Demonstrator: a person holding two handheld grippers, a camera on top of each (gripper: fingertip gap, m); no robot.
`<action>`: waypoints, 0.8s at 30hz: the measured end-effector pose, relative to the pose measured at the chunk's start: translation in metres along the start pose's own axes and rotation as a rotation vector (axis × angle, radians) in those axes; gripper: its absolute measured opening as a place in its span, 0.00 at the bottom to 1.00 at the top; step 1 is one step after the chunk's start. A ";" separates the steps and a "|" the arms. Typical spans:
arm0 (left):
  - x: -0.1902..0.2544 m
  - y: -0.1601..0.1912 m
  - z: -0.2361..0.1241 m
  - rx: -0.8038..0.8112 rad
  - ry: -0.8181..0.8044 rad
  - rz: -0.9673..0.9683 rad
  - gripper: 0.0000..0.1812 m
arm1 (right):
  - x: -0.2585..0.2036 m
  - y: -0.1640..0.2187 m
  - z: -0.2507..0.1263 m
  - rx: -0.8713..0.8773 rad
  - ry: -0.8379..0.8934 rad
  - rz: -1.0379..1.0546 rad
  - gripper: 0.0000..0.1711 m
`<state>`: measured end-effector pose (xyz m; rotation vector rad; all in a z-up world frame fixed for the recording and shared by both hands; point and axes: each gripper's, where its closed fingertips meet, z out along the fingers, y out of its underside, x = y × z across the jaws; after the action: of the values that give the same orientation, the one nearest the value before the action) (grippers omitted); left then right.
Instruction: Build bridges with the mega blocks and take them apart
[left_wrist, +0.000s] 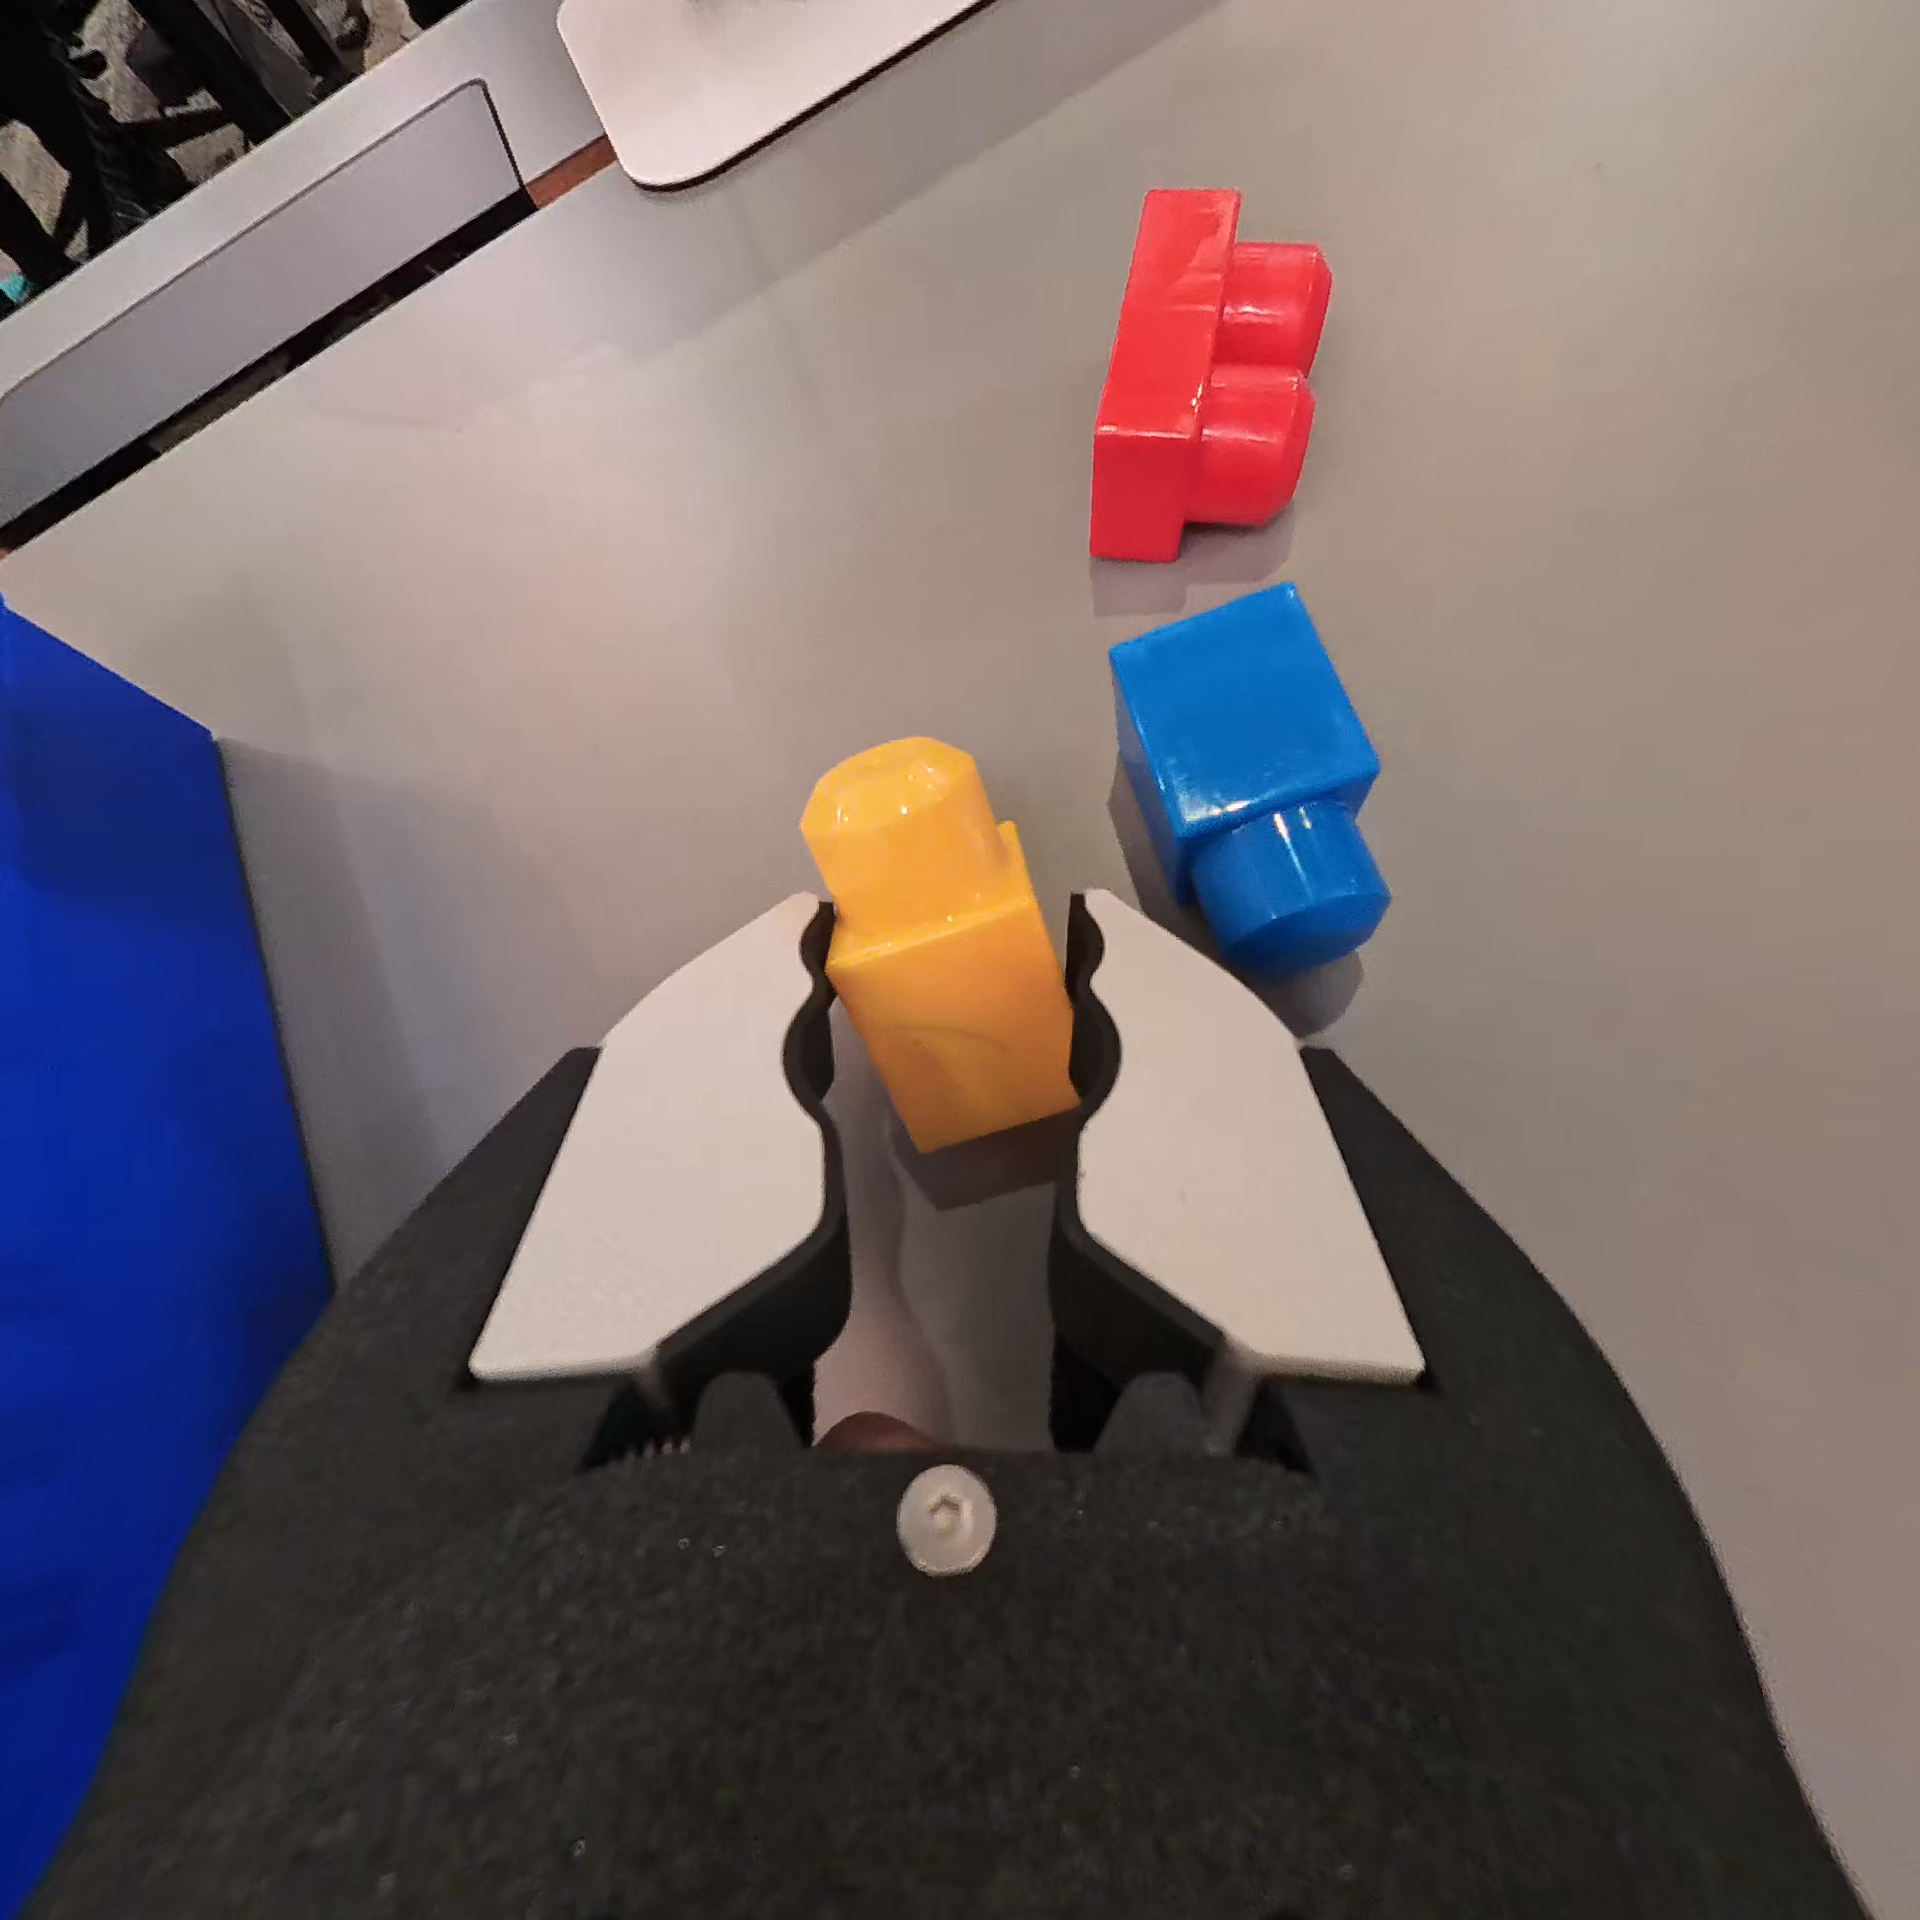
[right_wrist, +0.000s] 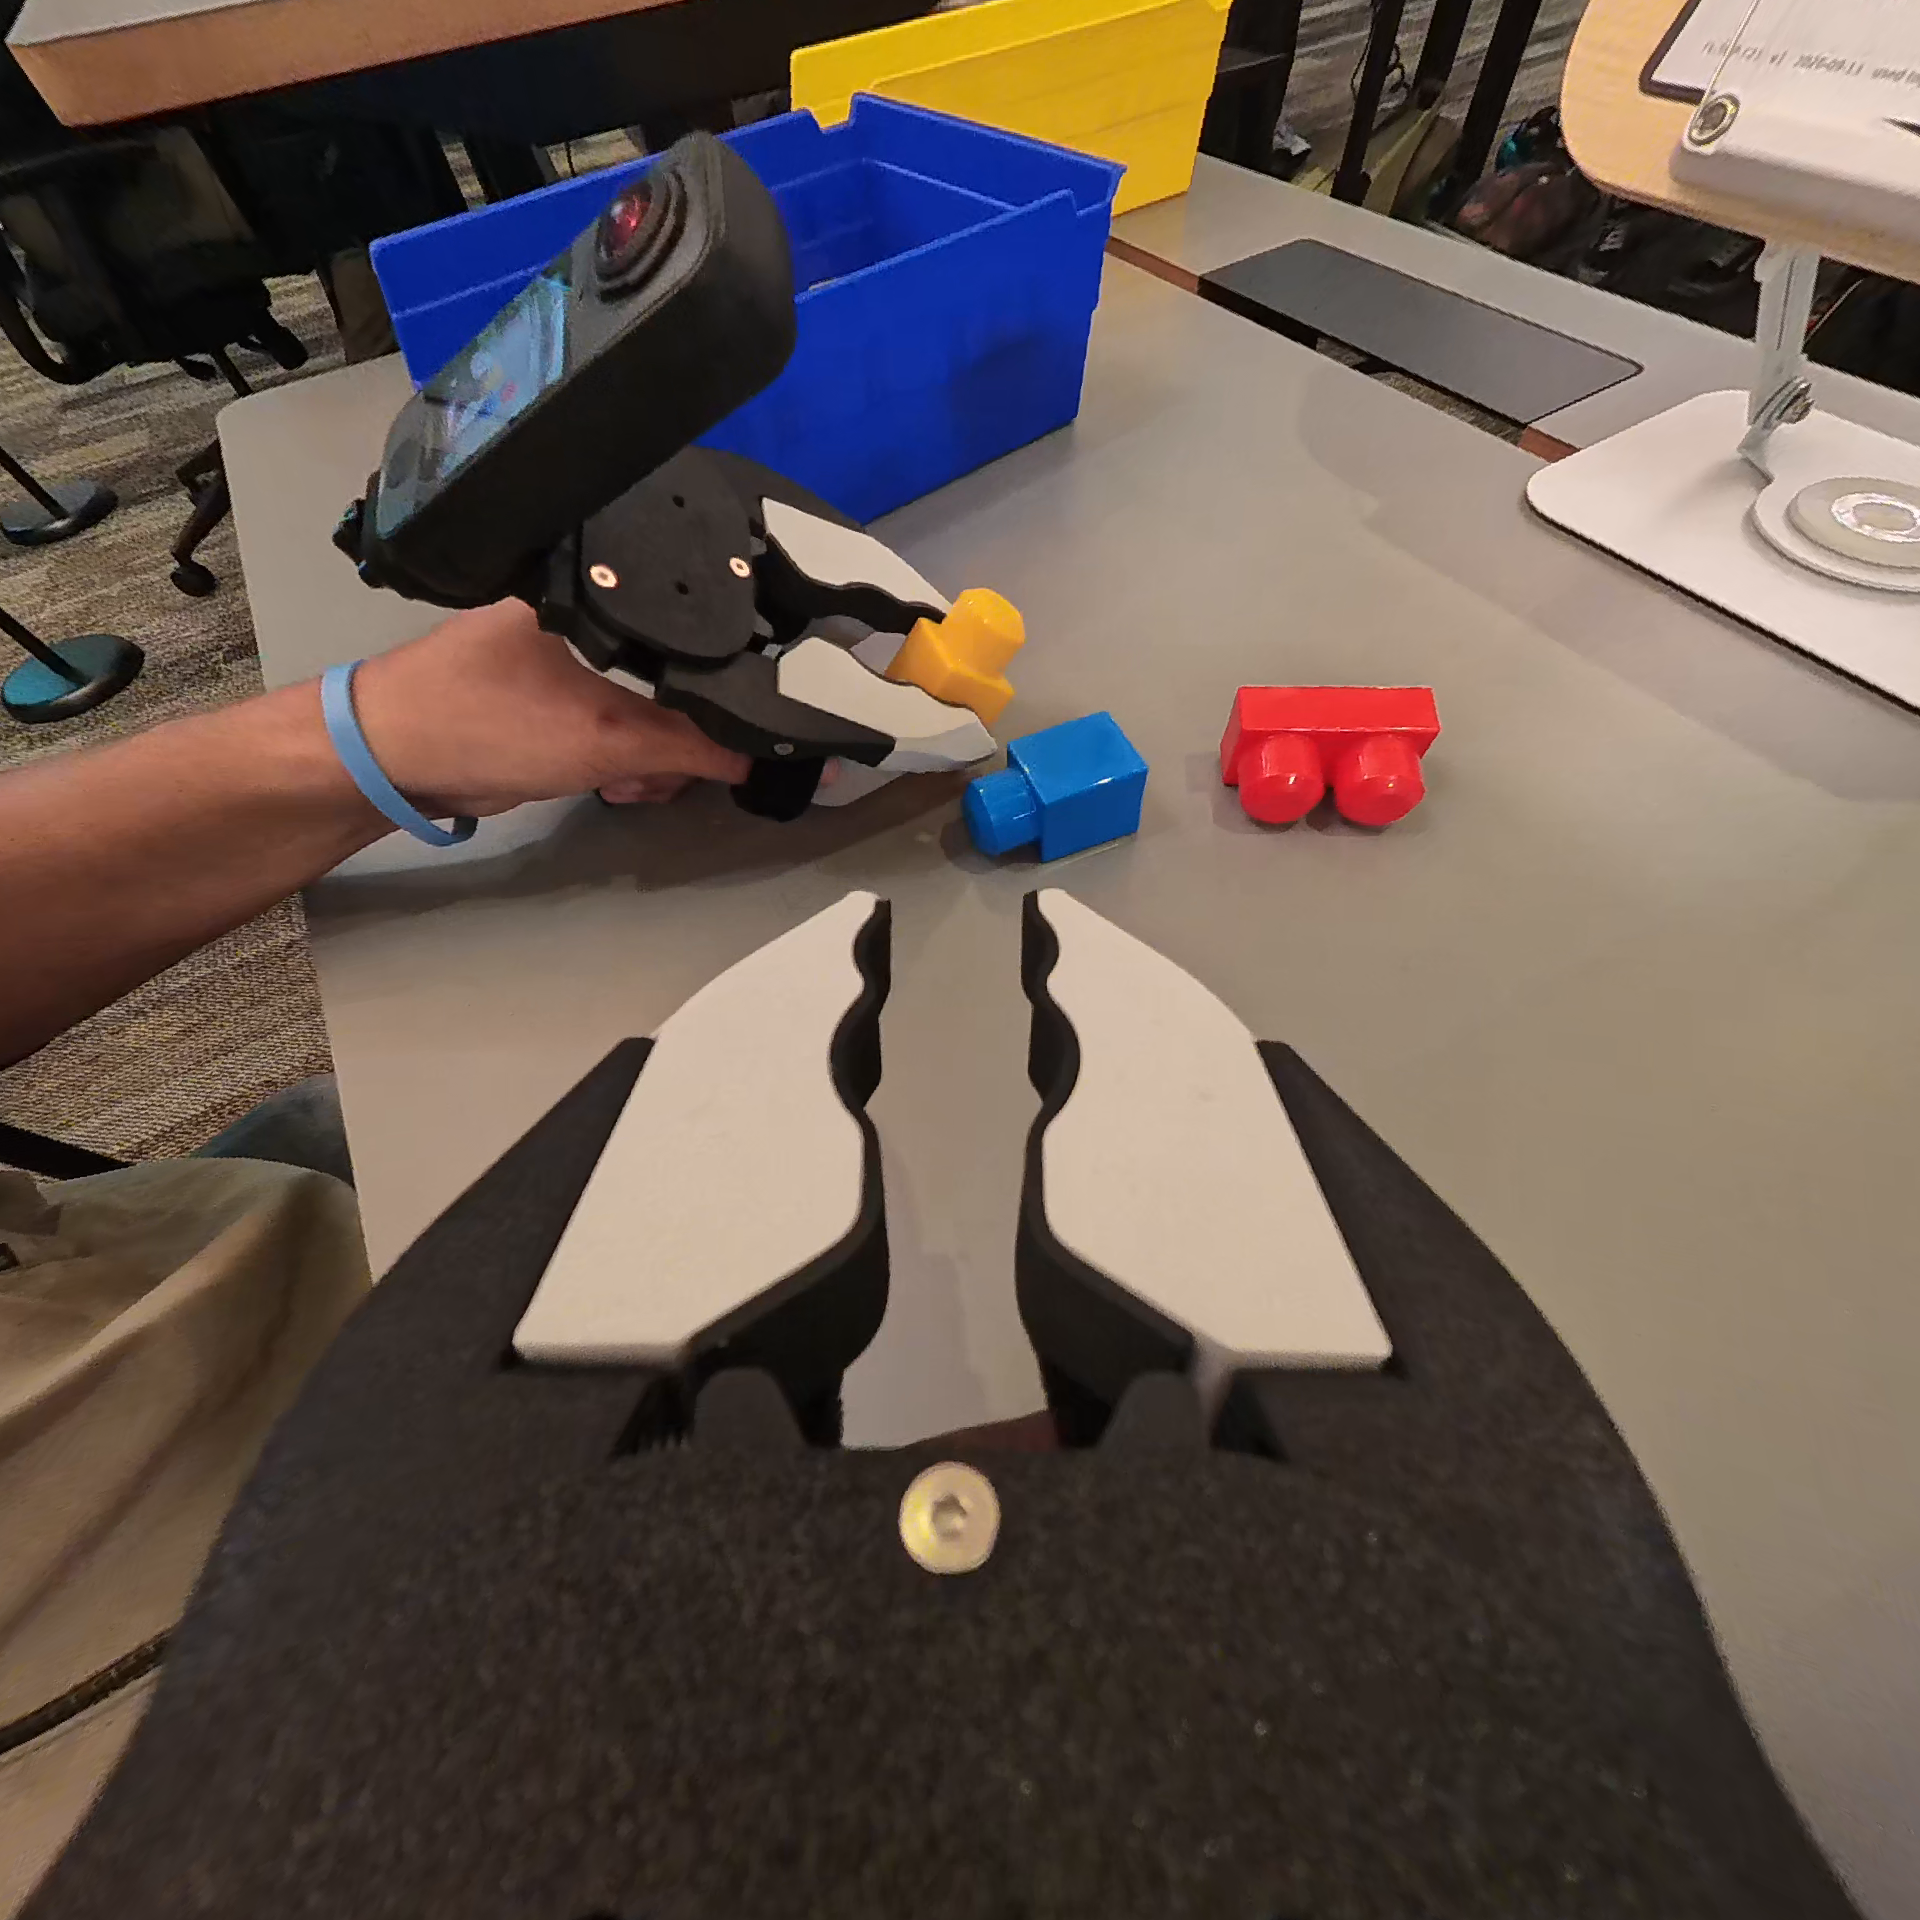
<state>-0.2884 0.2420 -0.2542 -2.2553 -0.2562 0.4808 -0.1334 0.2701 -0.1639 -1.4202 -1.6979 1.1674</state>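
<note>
Three plastic toy blocks were seen over a grey table (right_wrist: 1351, 1039). One small yellow single-stud block (left_wrist: 940, 971) was clamped between the grey fingers of the left claw (left_wrist: 948, 920), raised off the table with its stud pointing away. Just beside it, a blue single-stud cube block (left_wrist: 1242, 769) was laid on its side. Beyond that, near but apart, a red two-stud block (left_wrist: 1195, 384) was also laid on its side. The right claw (right_wrist: 956, 914) was held empty, its fingers slightly parted, short of the blocks. A blue plastic bin (right_wrist: 914, 312) was placed behind the left claw.
</note>
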 end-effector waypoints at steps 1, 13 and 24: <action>0.000 0.001 -0.001 -0.001 0.002 0.001 0.23 | 0.000 0.000 0.000 0.001 0.001 0.000 0.14; 0.004 0.012 -0.017 -0.001 -0.012 -0.006 0.29 | -0.001 -0.005 -0.002 -0.001 0.008 -0.019 0.14; 0.039 -0.016 -0.102 0.264 0.185 -0.177 0.32 | 0.013 0.012 -0.026 0.014 0.067 0.024 0.14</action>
<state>-0.2105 0.1965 -0.1899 -1.9821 -0.2768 0.1973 -0.1088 0.2894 -0.1651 -1.4587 -1.6280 1.1294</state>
